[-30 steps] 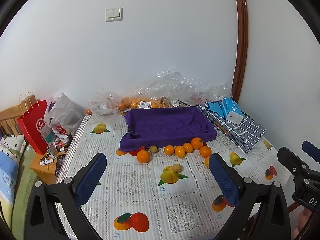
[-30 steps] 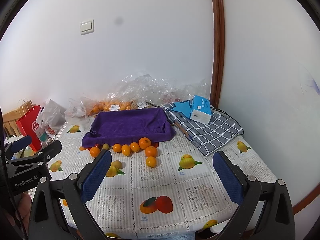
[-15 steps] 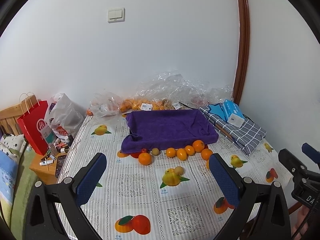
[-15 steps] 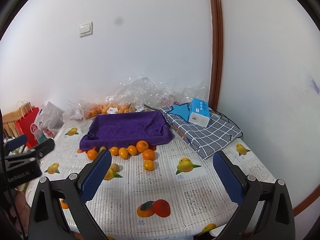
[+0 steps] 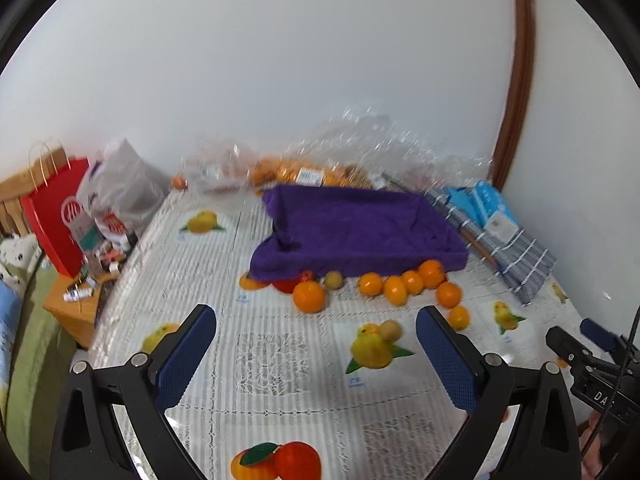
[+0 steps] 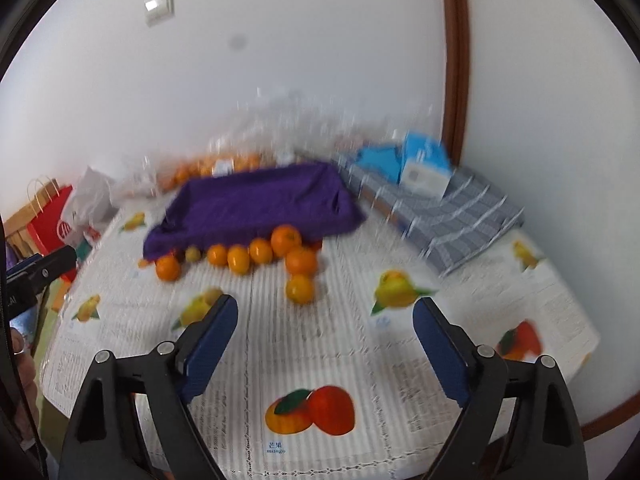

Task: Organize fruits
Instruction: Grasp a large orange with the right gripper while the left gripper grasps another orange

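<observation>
Your purple cloth-lined tray [image 6: 256,204] sits at twelve o'clock on the desk [image 6: 344,344]; the nearest orange [image 6: 299,289] lies just ahead of your right gripper [image 6: 320,344], fingers closing on nothing; left gripper [image 5: 316,354] spread empty

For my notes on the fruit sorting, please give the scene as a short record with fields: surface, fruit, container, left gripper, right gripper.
surface: table with fruit-print cloth
fruit: loose oranges in a row before the tray
container: purple-lined tray, no fruit visible inside
left gripper: open, nothing between its jaws
right gripper: jaws closing, nothing between them
</observation>
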The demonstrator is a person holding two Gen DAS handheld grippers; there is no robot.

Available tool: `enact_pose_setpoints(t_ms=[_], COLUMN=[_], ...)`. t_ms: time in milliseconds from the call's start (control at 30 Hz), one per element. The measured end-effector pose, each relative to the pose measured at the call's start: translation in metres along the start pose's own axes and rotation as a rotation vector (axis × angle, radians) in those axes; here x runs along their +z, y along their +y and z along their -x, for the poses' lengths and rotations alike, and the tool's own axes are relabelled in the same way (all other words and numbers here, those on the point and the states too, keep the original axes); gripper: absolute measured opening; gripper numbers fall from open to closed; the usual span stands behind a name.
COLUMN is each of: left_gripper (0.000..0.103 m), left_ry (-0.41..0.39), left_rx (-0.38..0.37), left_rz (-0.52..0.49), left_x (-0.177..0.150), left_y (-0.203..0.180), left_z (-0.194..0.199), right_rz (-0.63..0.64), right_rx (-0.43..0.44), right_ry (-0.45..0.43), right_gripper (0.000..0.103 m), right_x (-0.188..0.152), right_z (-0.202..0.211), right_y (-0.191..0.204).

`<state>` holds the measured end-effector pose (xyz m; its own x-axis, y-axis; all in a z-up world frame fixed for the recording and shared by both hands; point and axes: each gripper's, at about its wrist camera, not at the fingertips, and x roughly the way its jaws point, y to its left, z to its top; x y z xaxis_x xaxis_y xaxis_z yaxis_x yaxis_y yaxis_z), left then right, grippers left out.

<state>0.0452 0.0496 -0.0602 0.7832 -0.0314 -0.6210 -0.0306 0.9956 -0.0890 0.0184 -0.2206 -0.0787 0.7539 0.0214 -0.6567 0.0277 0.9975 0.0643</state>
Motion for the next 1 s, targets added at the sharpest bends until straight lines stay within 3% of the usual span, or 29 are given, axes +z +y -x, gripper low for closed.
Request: enact_pose_setpoints(t_ms=[233, 300, 400, 467, 633, 800, 1000], left_gripper=[0.092, 0.081, 0.073, 0.07, 0.07, 0.07, 0.072], left_ry=[0.095, 0.128, 0.181, 0.21, 0.246, 0.226, 0.216], left_rx=[0.037, 0.03, 0.002, -0.014, 0.009, 0.008, -0.049], left_rz=[0.022, 0.047, 0.101, 0.107, 0.058, 0.027, -0.001], left_x=[-0.017, -0.022, -0.03, -0.035, -0.042, -0.045, -0.043], left_y=[0.03, 0.042, 0.057, 0.062, 0.059, 0.054, 0.04], left_z=[-0.06, -0.075, -0.097, -0.11, -0.129, -0.135, -0.142], right_rz=[0.014, 0.032, 0.023, 0.025, 0.041, 0.032, 0.031], right_rx=[0.013, 0.031, 0.077, 0.063, 0.033, 0.054, 0.026], right_ry=[0.055, 0.074, 0.102, 0.115, 0.143, 0.159, 0.166], right_gripper=[0.079, 0.079, 0.071, 0.066, 0.058, 0.051, 0.034], right_x=[-0.016, -0.02, -0.02, -0.018, -0.015, -0.01, -0.006], right_z=[-0.059, -0.075, -0.099, -0.115, -0.143, -0.155, -0.164], right_y=[0.008, 0.013, 0.015, 0.017, 0.019, 0.018, 0.019])
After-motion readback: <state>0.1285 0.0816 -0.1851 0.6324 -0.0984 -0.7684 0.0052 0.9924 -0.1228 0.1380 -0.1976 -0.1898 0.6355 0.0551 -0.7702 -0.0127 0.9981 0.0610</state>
